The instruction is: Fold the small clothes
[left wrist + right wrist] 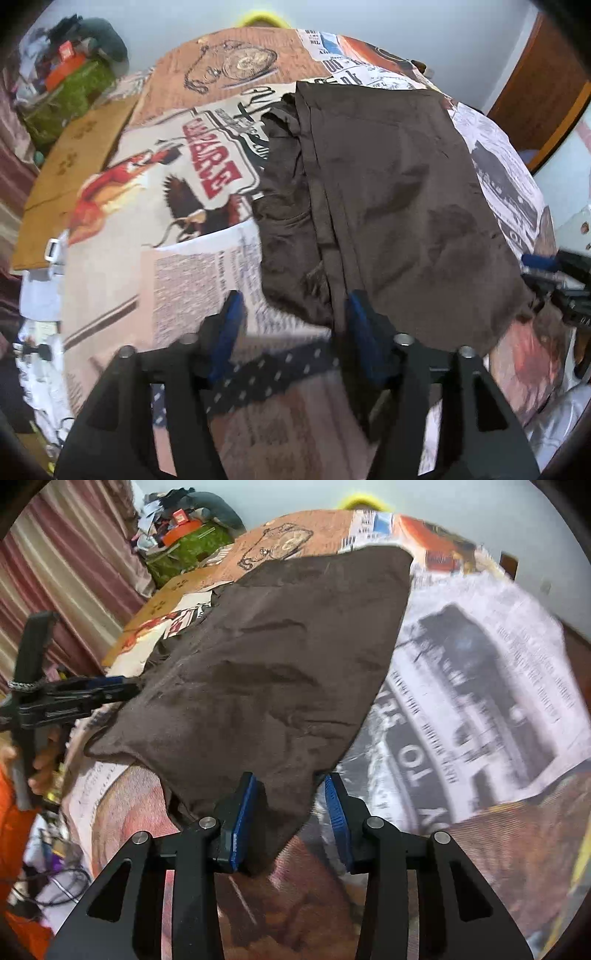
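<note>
My left gripper (291, 317) and right gripper (291, 805) stood with jaws parted, holding nothing, at the near edge of the brown garment (388, 192) lying part-folded on the printed tablecloth (192, 280). Matching corners squarely seemed key before pinching.

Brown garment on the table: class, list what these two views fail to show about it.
- Garment type: the brown garment lies folded over itself, left wrist view.
- Its near corner: hidden behind the right gripper fingers, right wrist view.
- Tablecloth print: motion-blurred, unreadable.
- Left gripper: grip contact unclear, blurred.
</note>
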A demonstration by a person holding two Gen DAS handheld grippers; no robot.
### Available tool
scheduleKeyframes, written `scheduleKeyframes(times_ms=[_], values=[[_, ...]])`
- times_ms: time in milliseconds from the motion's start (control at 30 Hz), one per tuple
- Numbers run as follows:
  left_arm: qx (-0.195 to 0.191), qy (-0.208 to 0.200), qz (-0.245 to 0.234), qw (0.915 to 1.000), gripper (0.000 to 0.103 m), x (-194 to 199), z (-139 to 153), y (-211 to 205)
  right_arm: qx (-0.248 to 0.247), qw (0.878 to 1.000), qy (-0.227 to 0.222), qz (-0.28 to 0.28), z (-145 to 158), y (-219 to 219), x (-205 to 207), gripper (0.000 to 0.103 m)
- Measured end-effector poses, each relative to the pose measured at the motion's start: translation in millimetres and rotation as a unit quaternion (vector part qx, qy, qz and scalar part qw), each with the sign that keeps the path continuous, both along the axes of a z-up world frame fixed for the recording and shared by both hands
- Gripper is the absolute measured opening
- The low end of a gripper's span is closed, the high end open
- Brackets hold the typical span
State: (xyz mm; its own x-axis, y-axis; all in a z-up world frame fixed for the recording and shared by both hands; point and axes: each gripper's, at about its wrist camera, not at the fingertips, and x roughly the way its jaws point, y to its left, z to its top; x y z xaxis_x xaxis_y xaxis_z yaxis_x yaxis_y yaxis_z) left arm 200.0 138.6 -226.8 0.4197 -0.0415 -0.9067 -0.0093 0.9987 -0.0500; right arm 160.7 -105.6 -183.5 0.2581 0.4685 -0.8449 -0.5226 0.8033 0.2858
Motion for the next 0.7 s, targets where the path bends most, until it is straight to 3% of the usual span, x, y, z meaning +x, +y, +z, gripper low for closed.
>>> scheduleKeyframes(times_ms=[167, 233, 433, 567, 700], values=[[0.04, -0.017, -0.025, 0.9988, 0.077, -26.2, 16.5, -19.0, -0.018, 0.998, -0.052, 0.027, 23.9, -1.3, -15.2, 0.063], [0.049, -0.024, -0.04, 0.9977, 0.086, -33.1, 19.4, -31.6, -0.016, 0.998, -0.057, 0.034, 27.0, 0.8, -18.1, 0.067], [0.035, -0.019, -0.068, 0.9969, 0.088, -42.1, 19.7, -56.3, -0.01, 0.998, -0.049, 0.046, 24.3, 9.3, -25.9, 0.067], [0.046, -0.01, -0.084, 0.9954, 0.09, -45.0, 12.0, -65.1, -0.007, 0.998, -0.042, 0.052, 20.8, 12.1, -32.8, 0.067], [0.046, -0.003, -0.077, 0.996, 0.095, -40.9, 1.9, -65.5, -0.02, 0.997, -0.031, 0.064, 15.3, 17.3, -38.2, 0.067]])
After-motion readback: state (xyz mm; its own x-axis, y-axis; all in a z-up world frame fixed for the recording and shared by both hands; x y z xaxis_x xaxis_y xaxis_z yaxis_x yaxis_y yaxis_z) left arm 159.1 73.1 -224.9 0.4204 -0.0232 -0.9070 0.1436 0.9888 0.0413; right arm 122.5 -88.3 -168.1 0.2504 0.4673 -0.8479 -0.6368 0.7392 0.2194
